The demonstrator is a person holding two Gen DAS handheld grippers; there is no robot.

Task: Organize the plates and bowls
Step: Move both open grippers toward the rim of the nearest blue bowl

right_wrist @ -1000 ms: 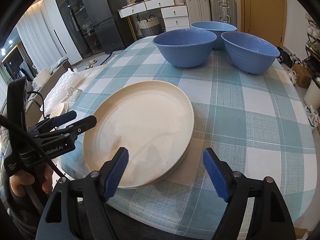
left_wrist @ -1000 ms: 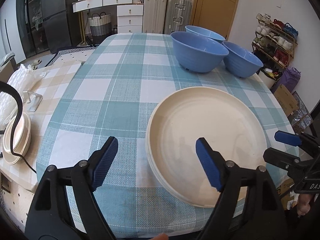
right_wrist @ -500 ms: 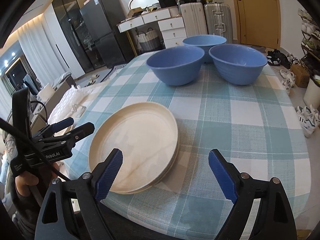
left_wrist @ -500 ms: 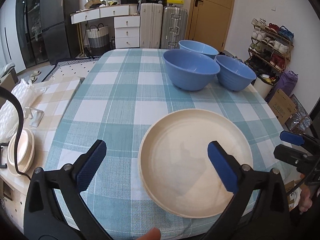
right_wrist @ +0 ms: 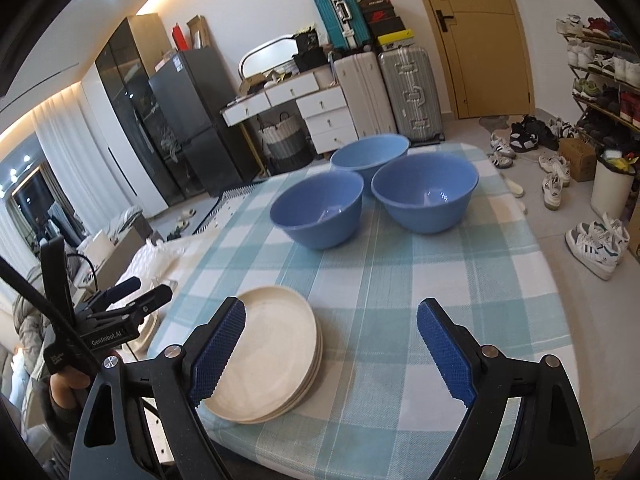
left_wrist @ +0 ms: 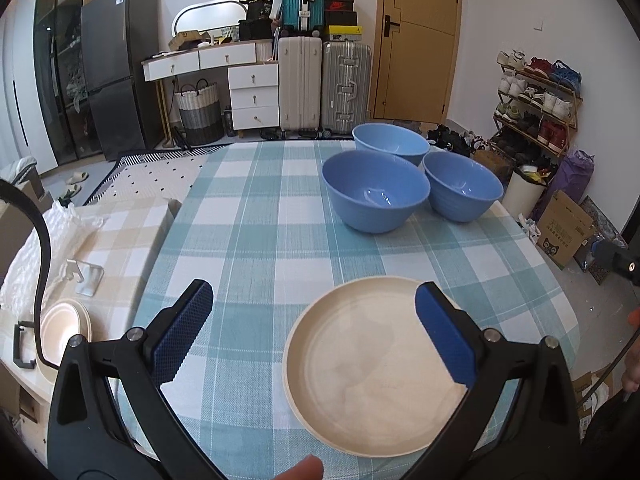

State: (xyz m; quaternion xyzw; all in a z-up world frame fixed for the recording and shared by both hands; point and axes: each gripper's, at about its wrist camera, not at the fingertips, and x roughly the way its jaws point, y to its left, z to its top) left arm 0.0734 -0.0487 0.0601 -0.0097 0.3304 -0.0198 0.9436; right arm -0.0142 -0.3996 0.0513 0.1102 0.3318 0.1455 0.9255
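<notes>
Both claws pulled back and up from plates since a second ago; view now wider.
Your left claw [left_wrist: 314, 332]: jaws spread wide, nothing between.
Your right claw [right_wrist: 332, 350]: jaws apart, empty.
Cream plate stack [right_wrist: 268, 354] sits near desk [right_wrist: 400, 276] edge, left side, untouched.
Three blue bowls [right_wrist: 320, 214] cluster far end, side by side, not nested.
Judgement: plates look done; bowls likely next to stack.

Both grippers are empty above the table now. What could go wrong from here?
1. The plate stack sits at the table's near edge; a nudge might push it off.
2. The three blue bowls stand close together, so gripping one may knock another.
3. The open left gripper and right gripper could collide.
</notes>
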